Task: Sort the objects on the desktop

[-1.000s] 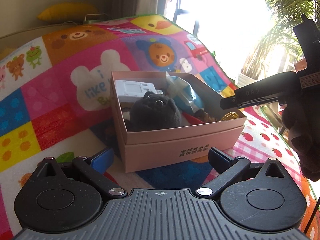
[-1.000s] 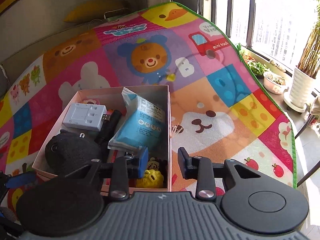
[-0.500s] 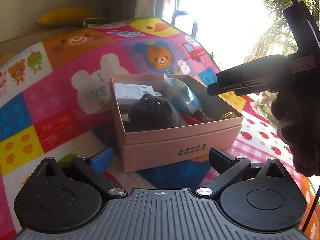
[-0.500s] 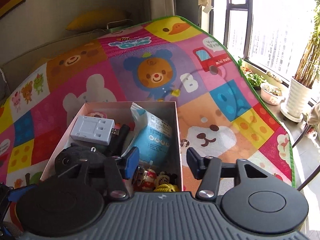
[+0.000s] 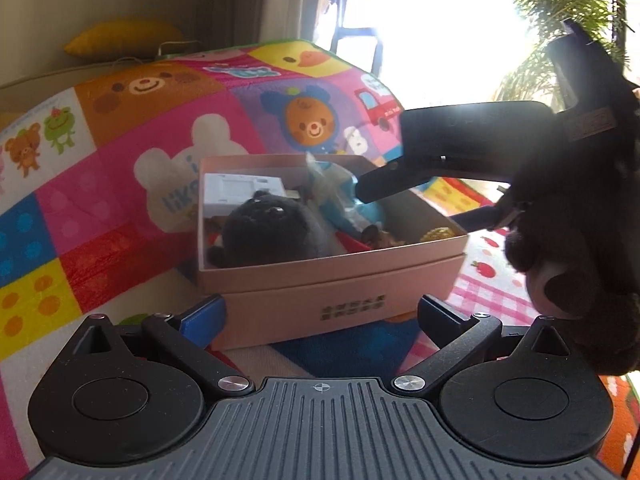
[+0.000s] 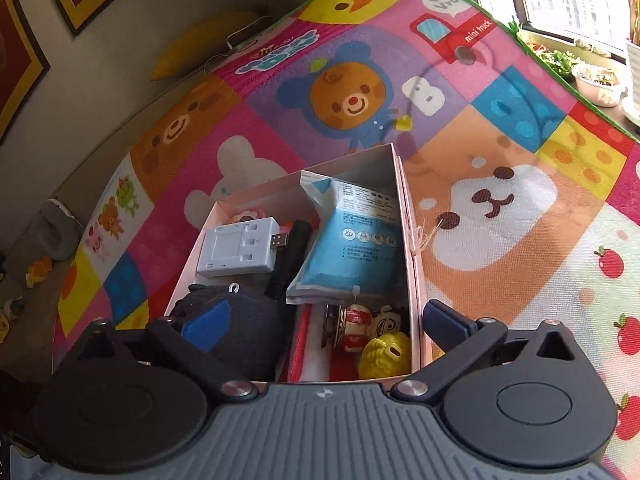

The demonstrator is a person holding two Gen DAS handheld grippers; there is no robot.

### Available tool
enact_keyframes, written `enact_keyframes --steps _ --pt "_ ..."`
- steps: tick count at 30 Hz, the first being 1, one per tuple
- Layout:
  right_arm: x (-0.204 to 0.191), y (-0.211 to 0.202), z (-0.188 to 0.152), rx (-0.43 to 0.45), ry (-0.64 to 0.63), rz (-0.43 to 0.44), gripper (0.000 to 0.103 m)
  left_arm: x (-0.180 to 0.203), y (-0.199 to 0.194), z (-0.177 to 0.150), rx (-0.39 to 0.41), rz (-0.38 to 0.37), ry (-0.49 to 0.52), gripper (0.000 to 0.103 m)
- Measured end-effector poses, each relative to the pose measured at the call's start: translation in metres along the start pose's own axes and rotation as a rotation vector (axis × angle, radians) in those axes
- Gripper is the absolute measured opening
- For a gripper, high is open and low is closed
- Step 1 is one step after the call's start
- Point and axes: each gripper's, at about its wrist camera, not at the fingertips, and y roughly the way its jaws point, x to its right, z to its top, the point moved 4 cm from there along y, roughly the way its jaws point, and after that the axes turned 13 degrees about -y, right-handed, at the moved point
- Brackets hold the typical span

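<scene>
A pink cardboard box (image 5: pixel 340 280) sits on the cartoon play mat; it also shows in the right wrist view (image 6: pixel 416 280). It holds a black plush toy (image 5: pixel 264 236), a white USB device (image 6: pixel 240 252), a blue packet (image 6: pixel 356 248), a black stick (image 6: pixel 292 256), small figurines (image 6: pixel 356 328) and a yellow toy (image 6: pixel 384 356). My left gripper (image 5: pixel 320 316) is open and empty, just in front of the box's near wall. My right gripper (image 6: pixel 324 320) is open and empty above the box; it shows in the left wrist view (image 5: pixel 440 160) reaching over the box from the right.
The colourful mat (image 6: pixel 500 200) covers the surface around the box. A yellow cushion (image 5: pixel 120 38) lies behind the mat by the wall. Potted plants (image 6: pixel 596 80) stand by the window at the right.
My right gripper has opened wider and moved left over the box, tilting down toward its contents. My left gripper has stayed open in front of the box.
</scene>
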Motion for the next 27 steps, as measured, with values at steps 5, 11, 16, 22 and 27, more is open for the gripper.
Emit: enact_keyframes --steps 5,11,16,22,27 --pt "-0.028 0.005 0.003 0.003 -0.075 0.111 0.103 0.024 -0.020 -0.005 0.116 0.076 0.175 0.103" --pt "-0.024 -0.003 0.005 0.043 -0.084 0.062 0.103 -0.021 -0.021 0.010 0.094 0.181 0.083 0.103" --pt "-0.007 0.002 0.008 0.016 -0.014 0.018 0.103 -0.071 0.004 0.021 0.025 0.172 -0.011 0.103" --pt "0.015 0.036 0.004 -0.083 0.132 0.118 0.103 -0.075 0.006 0.017 -0.014 0.050 -0.061 0.103" --pt "0.008 0.042 -0.003 -0.081 0.096 0.096 0.103 -0.065 -0.002 0.006 -0.027 0.019 -0.076 0.103"
